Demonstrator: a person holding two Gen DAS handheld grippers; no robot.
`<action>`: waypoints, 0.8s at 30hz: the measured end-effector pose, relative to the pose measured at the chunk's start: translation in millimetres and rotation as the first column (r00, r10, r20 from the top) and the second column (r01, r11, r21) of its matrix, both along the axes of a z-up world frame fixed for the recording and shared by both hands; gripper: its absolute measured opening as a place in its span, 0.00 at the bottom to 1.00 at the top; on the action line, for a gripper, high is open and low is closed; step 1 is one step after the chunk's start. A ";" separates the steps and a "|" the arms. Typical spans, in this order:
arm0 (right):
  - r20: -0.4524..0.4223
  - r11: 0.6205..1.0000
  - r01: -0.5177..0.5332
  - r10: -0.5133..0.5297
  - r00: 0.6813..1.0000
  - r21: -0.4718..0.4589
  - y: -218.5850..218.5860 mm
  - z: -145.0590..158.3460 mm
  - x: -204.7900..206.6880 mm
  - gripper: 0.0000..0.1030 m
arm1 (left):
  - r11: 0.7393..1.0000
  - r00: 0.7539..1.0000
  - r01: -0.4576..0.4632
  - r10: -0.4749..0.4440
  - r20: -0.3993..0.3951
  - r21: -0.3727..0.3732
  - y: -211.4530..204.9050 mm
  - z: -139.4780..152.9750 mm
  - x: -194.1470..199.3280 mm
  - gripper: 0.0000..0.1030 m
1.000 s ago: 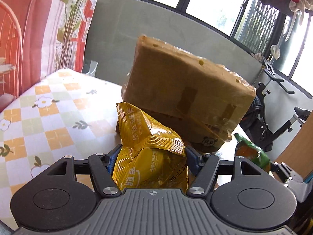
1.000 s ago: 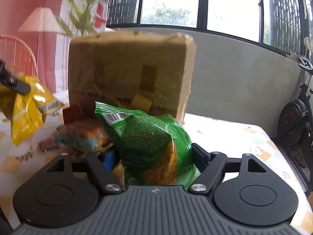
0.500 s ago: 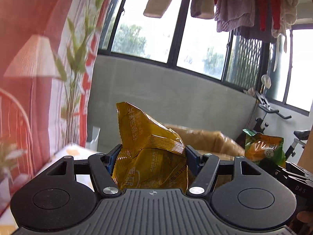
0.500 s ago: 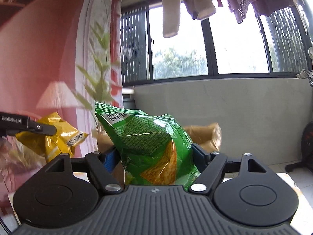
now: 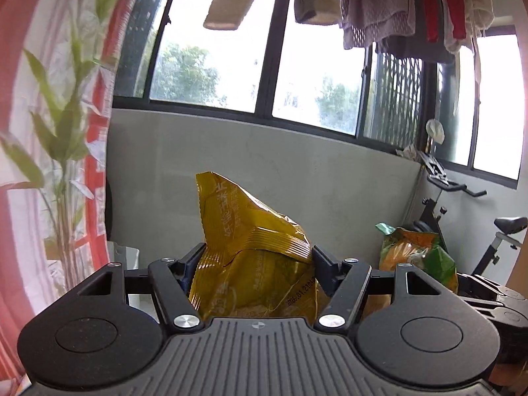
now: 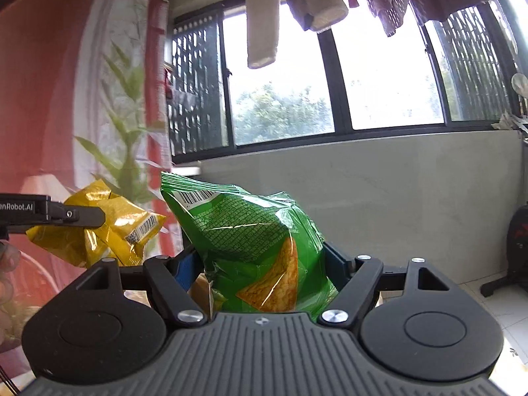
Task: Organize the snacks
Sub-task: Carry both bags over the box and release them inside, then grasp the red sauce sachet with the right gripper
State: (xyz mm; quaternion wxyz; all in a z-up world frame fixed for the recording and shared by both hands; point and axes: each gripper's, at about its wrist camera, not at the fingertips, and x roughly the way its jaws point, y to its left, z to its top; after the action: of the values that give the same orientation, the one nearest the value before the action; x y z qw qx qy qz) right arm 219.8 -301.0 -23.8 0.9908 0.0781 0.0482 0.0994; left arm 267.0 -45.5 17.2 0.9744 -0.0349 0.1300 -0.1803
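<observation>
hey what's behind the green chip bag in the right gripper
Behind the green chip bag held by the right gripper: a grey wall and windows. Whatever lies directly behind the bag is hidden.

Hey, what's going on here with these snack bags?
A person is holding two sets of tongs, each clamped on a snack. The left tongs grip a yellow snack bag; the right tongs grip a green chip bag. Both bags are raised in the air, facing the windows and hanging laundry. No table or box shows.
</observation>
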 end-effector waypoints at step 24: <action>-0.161 1.000 -0.013 0.012 0.987 -0.002 0.2 -14.5 5.4 0.81 | 0.994 0.990 0.034 -0.020 -0.142 0.099 3.8 -31.8 33.4 0.76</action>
State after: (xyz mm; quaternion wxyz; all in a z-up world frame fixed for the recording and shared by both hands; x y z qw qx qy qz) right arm 225.2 -300.8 -38.3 0.9831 0.0839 0.1288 0.0990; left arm 300.4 -41.8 -14.6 0.9608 0.0037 0.2078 -0.1837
